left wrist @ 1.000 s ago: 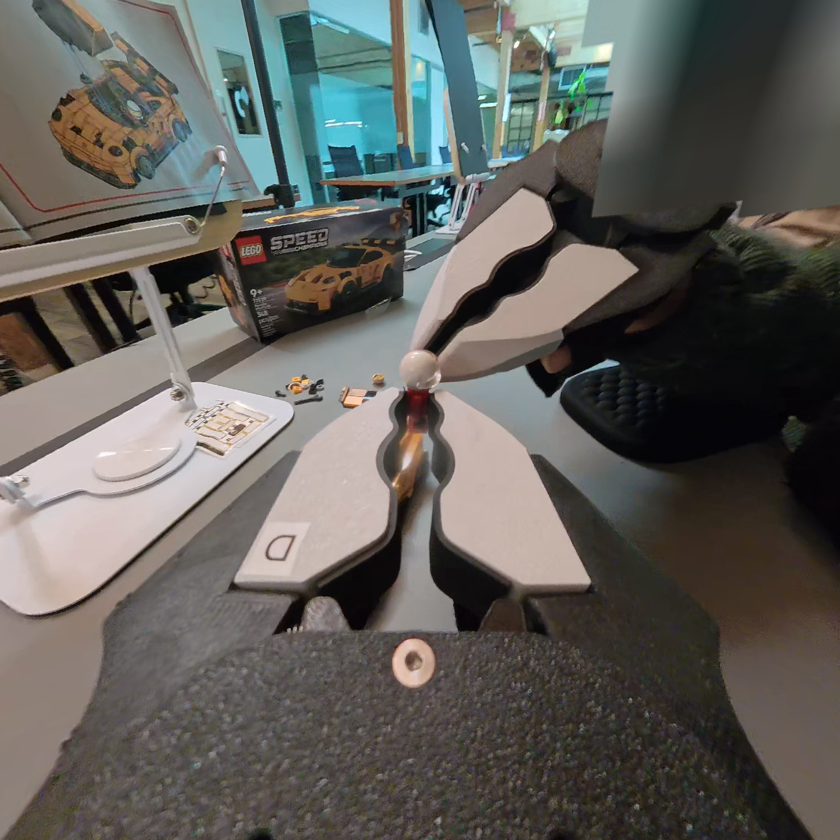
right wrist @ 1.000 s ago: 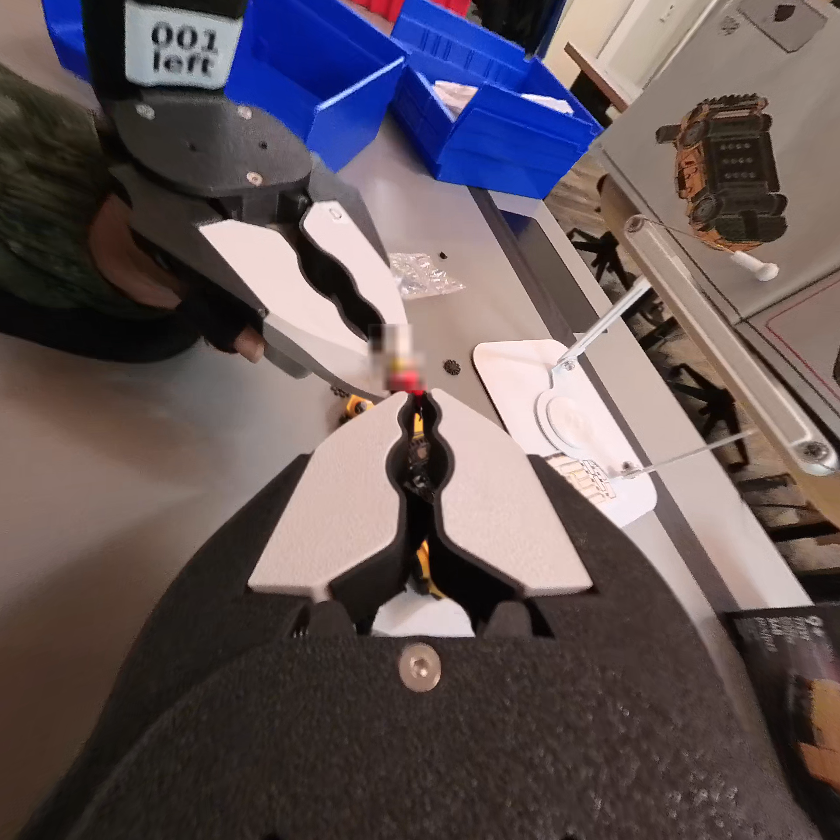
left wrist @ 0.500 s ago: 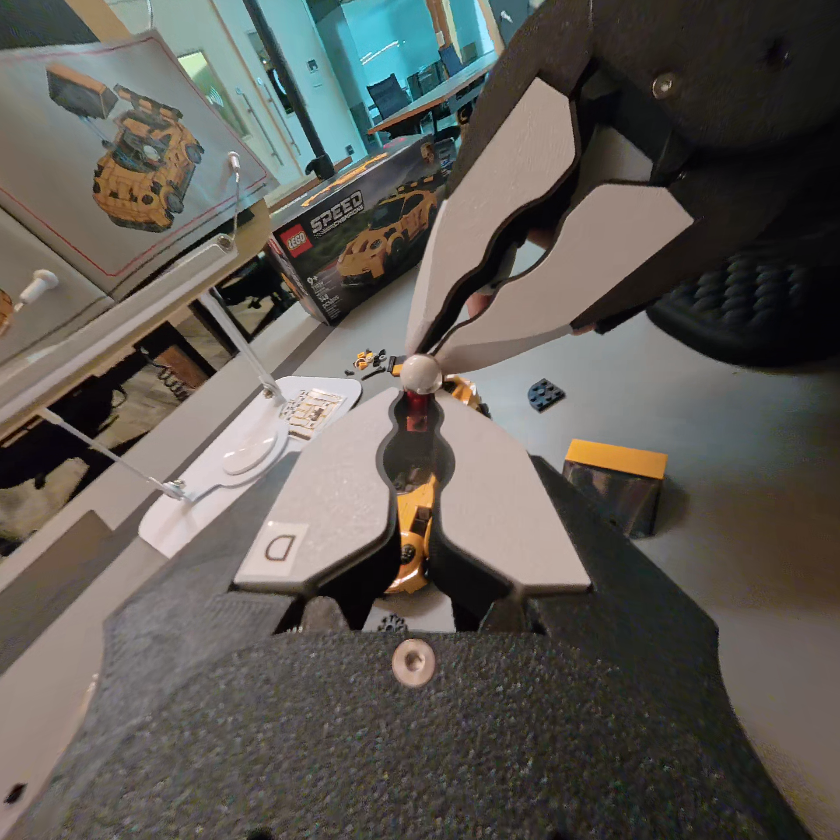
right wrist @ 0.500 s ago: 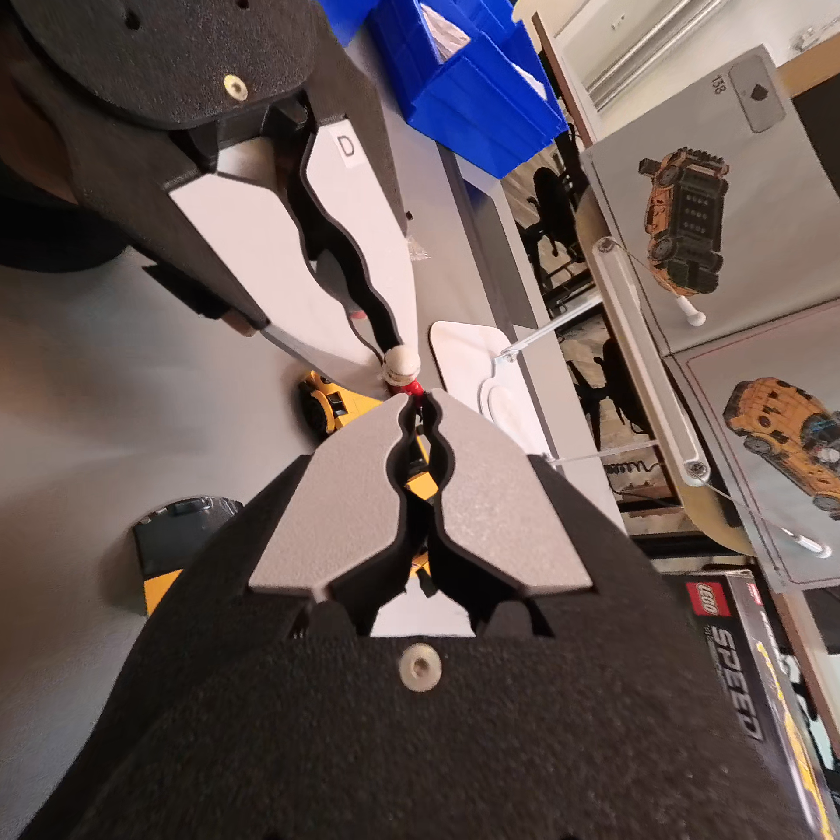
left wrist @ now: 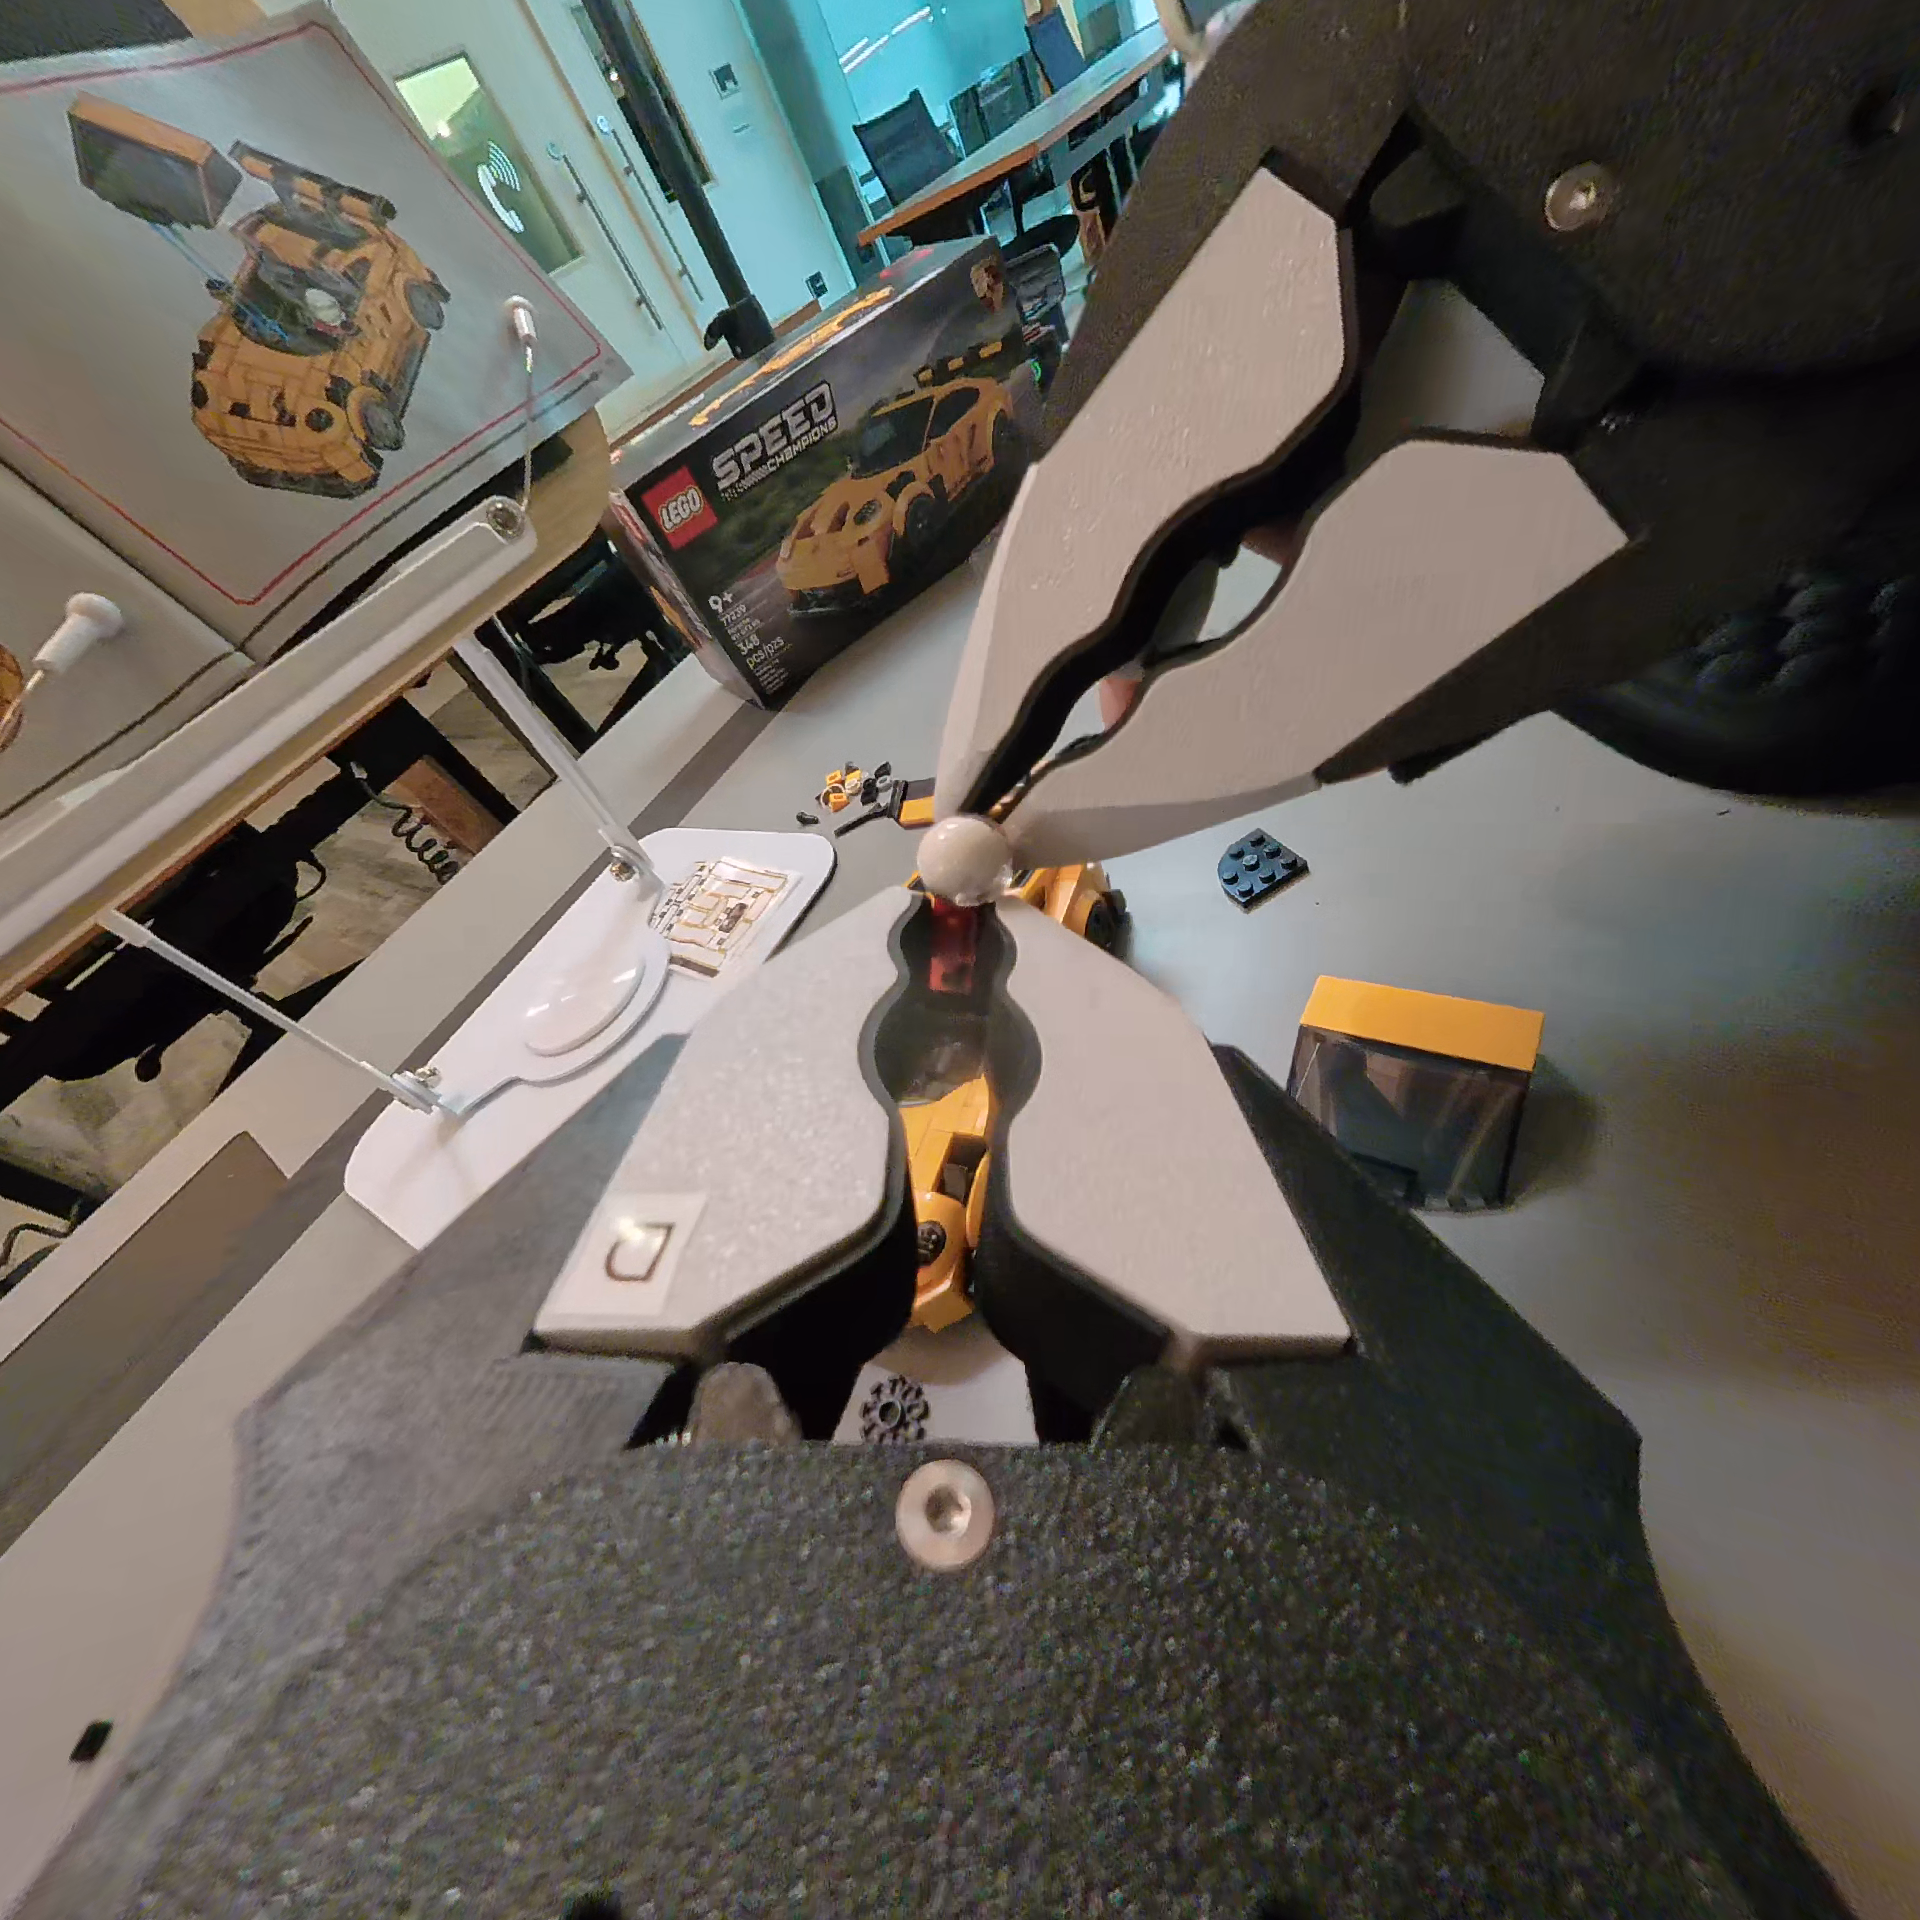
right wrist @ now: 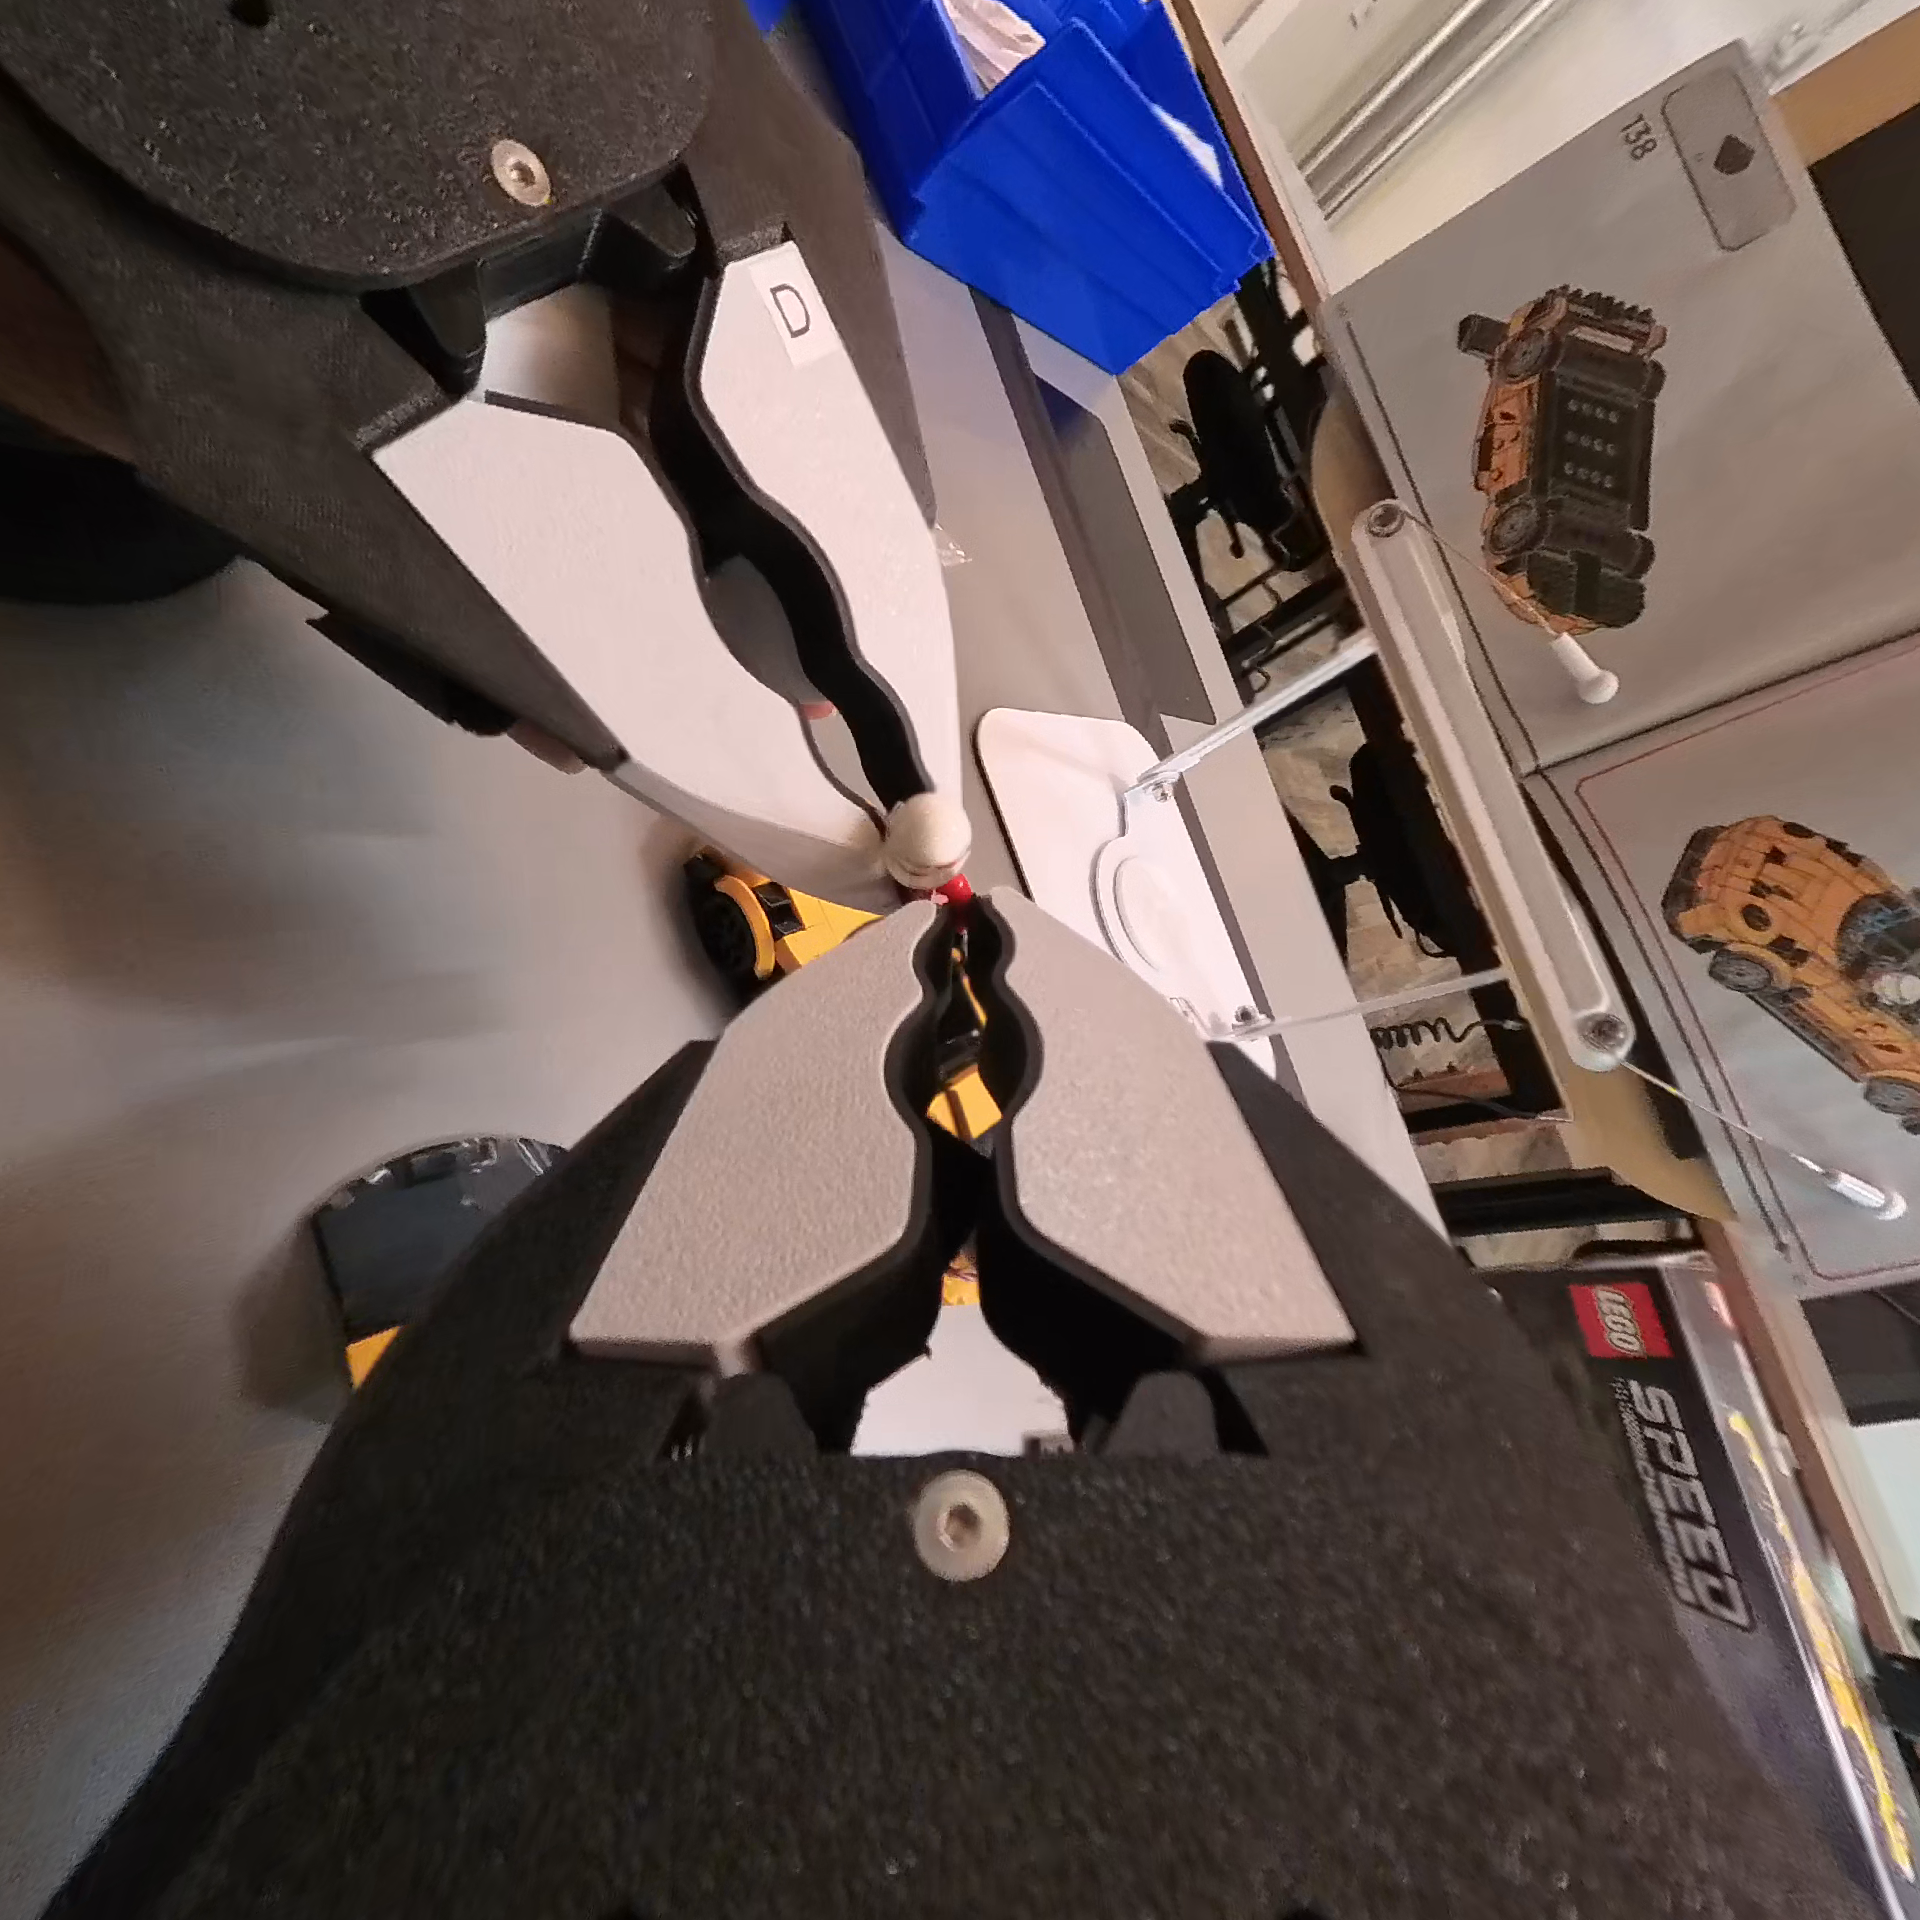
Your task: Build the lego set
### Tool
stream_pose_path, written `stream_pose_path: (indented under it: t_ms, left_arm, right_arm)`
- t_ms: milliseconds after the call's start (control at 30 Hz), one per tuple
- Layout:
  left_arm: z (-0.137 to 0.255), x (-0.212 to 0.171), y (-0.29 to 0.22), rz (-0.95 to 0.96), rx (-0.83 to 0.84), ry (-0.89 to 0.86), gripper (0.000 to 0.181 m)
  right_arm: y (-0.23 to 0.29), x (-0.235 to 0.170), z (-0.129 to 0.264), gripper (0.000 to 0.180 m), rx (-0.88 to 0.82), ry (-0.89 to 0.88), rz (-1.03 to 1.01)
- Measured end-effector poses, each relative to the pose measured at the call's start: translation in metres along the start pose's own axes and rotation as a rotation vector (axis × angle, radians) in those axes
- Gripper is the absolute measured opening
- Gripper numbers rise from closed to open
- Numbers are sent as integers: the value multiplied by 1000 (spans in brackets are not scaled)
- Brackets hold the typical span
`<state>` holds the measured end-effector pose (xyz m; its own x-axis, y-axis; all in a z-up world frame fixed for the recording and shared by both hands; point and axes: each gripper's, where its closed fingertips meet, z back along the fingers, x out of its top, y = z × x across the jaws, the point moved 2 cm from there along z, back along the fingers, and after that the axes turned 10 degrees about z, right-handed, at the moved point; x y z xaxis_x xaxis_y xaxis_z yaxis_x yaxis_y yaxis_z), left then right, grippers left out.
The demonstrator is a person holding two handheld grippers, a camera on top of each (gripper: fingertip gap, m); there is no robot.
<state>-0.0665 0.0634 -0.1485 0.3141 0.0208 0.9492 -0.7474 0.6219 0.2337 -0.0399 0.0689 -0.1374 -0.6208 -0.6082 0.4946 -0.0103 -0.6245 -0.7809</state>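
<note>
A small minifigure with a white helmet and a red body hangs between my two grippers. My left gripper is shut on the red body, with the helmet sticking out past its tips. My right gripper is shut on a red part of the figure just under the helmet. It comes in from the upper right in the left wrist view. The yellow lego car sits on the table under both grippers and also shows in the right wrist view.
A yellow and dark see-through roof piece and a black plate lie right of the car. Small loose parts, the set's box, the booklet stand's white base and a sticker sheet are behind. Blue bins stand far off. The grippers are tip to tip, or close to it.
Both grippers have swung together with the figure from over bare table to over the yellow car, tilting as they went. In the last half second they have barely moved.
</note>
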Motion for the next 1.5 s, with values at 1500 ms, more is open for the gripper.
stream_pose_path:
  t_ms: [1500]
  left_arm:
    - [-5,-16,-10,22,-121,91,7]
  right_arm:
    - [22,-9,-2,3,7,-59,210]
